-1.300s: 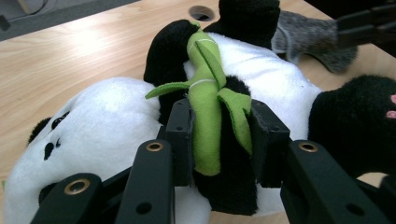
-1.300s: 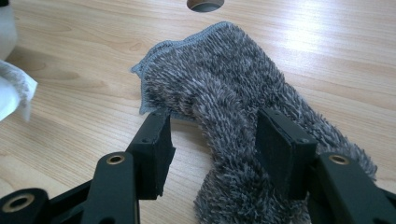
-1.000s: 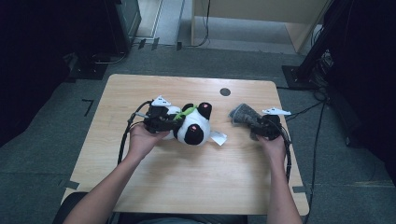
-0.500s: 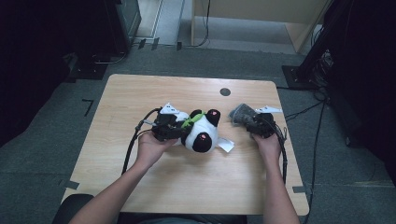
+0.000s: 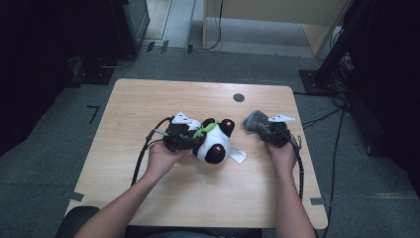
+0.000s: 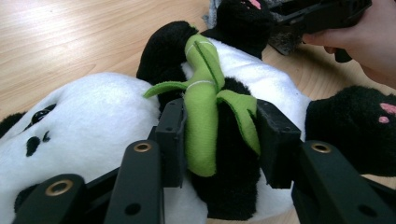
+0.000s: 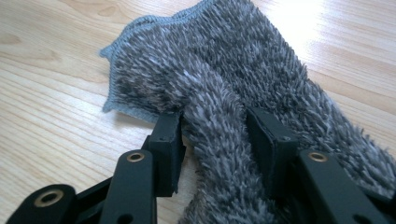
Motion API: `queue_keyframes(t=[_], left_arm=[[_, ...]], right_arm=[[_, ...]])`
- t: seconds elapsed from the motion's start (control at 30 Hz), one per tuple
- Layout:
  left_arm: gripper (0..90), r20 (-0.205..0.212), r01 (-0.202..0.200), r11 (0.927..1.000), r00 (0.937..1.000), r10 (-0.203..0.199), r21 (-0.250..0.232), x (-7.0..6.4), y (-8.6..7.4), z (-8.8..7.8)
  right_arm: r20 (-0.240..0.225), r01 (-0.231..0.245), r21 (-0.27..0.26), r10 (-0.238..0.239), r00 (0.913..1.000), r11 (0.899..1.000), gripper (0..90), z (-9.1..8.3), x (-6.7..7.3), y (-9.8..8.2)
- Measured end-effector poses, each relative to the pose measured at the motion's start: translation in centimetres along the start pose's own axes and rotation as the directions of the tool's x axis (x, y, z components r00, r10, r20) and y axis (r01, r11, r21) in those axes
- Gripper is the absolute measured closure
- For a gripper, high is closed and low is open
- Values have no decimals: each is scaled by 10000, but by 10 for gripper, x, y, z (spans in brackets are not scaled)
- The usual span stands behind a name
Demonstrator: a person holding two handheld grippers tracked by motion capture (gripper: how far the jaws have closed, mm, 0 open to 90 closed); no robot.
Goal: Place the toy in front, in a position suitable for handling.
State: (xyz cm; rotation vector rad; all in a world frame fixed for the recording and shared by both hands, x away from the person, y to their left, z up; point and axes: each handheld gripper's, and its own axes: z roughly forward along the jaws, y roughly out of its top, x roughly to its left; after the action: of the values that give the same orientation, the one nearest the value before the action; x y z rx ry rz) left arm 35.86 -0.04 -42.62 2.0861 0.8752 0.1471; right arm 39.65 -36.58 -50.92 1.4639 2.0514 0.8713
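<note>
Panda toy (image 5: pixel 214 144) mid-table (image 5: pixel 148 99), cloth (image 5: pixel 253 121) to its right, tag (image 5: pixel 237 155) between.

Soft plush panda (image 6: pixel 116 112) with matt green felt leaf (image 6: pixel 203 107), shaggy grey cloth (image 7: pixel 243 79), smooth light-wood table (image 5: pixel 148 99)

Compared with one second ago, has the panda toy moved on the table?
Yes. The panda toy, held by the left gripper, has shifted toward the right table edge and slightly nearer the person, judged against the dark round spot on the table.
</note>
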Motion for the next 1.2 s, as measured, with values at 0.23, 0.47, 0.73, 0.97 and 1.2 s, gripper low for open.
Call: queue_keyframes(t=[0.23,0.47,0.73,0.97,1.2], left_arm=[[477,21,-289,9993,9996,289,-257,-1,0,-2],[338,193,-466,9966,9987,480,-678,-1,1,-8],[281,364,-412,9966,9984,439,-710,11,3,-19],[271,314,-418,9952,9985,447,-888,23,0,-28],[271,204,-280,9939,9993,303,-1068,33,-7,-36]], right_arm=[[411,-195,281,183,9990,9994,756,0,-1,3],[10,-1179,213,1179,9930,9928,778,-13,-12,8],[-561,-1502,105,1506,9870,9886,778,-29,-11,18],[-971,-1416,-6,1409,9853,9899,777,-45,-1,28],[-1341,-1316,-21,1301,9824,9913,775,-59,9,40]])
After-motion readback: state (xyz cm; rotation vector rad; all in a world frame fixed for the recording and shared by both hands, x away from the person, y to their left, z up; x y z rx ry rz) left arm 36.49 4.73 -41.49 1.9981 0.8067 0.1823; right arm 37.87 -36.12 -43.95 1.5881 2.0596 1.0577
